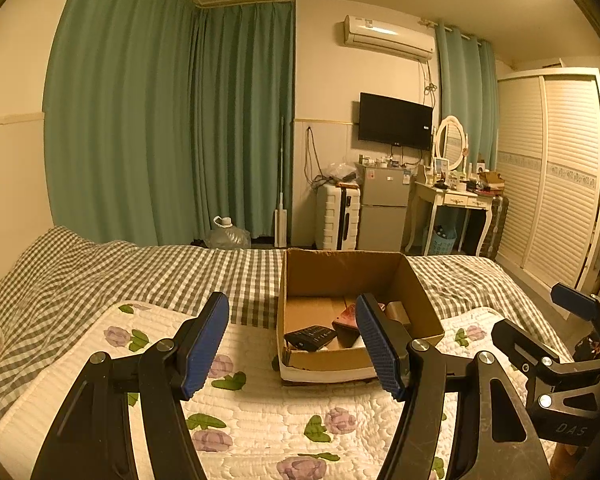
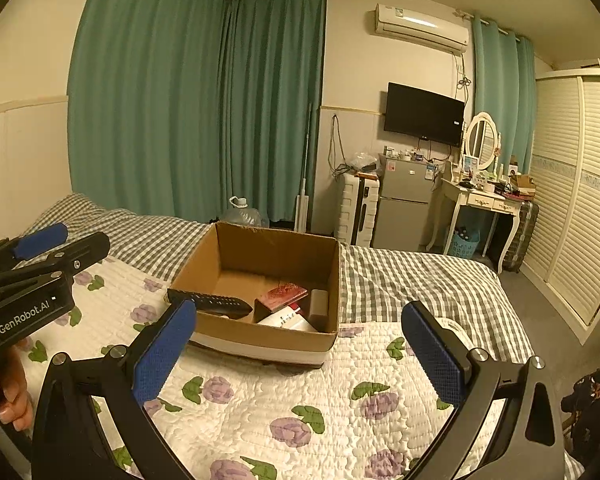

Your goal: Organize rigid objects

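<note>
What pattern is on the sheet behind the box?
Grey-and-white check on the sheet, clearest in the right wrist view.

The brown cardboard box (image 2: 260,256) holds a black remote (image 2: 212,303) and a red patterned book (image 2: 286,293). The quilt (image 2: 280,400) is white with purple roses and green leaves, the bedsheet (image 2: 400,276) grey-and-white checked, the curtains (image 2: 180,100) teal.

The left gripper (image 1: 294,344) hangs over the floral quilt (image 1: 260,420), jaws wide, nothing between them; beyond, a cardboard box (image 1: 422,304) holds a remote (image 1: 310,337) and what may be a reddish wallet (image 1: 346,315).
</note>
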The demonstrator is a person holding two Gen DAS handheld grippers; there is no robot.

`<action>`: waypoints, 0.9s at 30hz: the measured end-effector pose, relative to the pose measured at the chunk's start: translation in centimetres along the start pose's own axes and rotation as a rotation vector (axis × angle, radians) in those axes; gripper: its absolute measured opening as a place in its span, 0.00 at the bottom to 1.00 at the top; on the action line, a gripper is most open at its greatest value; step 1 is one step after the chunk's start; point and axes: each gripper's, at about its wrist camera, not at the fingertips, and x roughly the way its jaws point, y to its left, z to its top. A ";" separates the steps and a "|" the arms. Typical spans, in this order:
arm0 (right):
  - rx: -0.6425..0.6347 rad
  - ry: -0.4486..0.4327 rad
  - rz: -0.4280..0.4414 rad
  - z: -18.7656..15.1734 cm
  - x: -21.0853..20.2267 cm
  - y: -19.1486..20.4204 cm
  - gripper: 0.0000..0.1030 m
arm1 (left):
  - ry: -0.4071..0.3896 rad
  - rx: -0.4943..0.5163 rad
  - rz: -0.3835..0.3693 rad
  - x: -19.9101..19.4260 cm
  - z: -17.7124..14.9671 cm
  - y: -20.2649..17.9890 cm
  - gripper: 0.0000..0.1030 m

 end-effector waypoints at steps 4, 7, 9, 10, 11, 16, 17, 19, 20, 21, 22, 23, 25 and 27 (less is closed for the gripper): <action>0.000 0.003 -0.002 0.0 0.0 -0.2 1.00 | -0.002 0.006 -0.005 0.1 0.0 -0.2 0.67; 0.001 0.004 -0.006 0.0 0.1 -0.3 1.00 | 0.002 0.009 -0.006 0.2 -0.2 -0.2 0.67; 0.003 0.005 -0.007 0.0 0.1 -0.4 1.00 | 0.010 0.007 -0.005 0.3 -0.3 -0.2 0.67; 0.004 0.005 -0.007 0.0 0.1 -0.4 1.00 | 0.012 0.007 -0.006 0.4 -0.3 -0.1 0.67; 0.004 0.006 -0.006 0.0 0.1 -0.4 1.00 | 0.014 0.008 -0.005 0.4 -0.3 -0.1 0.67; -0.004 0.002 -0.006 0.0 0.1 -0.5 1.00 | 0.020 0.009 -0.003 0.6 -0.4 0.1 0.67; -0.005 0.001 -0.005 0.0 0.1 -0.4 1.00 | 0.021 0.006 -0.002 0.6 -0.3 0.1 0.67; -0.008 0.001 -0.005 -0.1 0.1 -0.4 1.00 | 0.027 0.001 -0.001 0.7 -0.3 0.2 0.67; -0.009 0.003 -0.005 -0.1 0.2 -0.4 1.00 | 0.032 0.002 0.000 0.7 -0.3 0.2 0.67; -0.010 0.004 -0.004 -0.2 0.2 -0.3 1.00 | 0.035 0.002 0.003 0.8 -0.4 0.2 0.67; -0.012 0.005 -0.004 -0.2 0.2 -0.3 1.00 | 0.034 0.004 0.008 0.8 -0.4 0.2 0.67; -0.013 0.007 -0.006 -0.3 0.3 -0.3 1.00 | 0.034 0.007 0.011 0.8 -0.4 0.1 0.67; -0.013 0.009 -0.007 -0.4 0.4 -0.3 1.00 | 0.032 0.012 0.013 0.7 -0.4 0.1 0.67; -0.011 0.012 -0.007 -0.4 0.3 -0.4 1.00 | 0.029 0.014 0.015 0.6 -0.5 0.1 0.67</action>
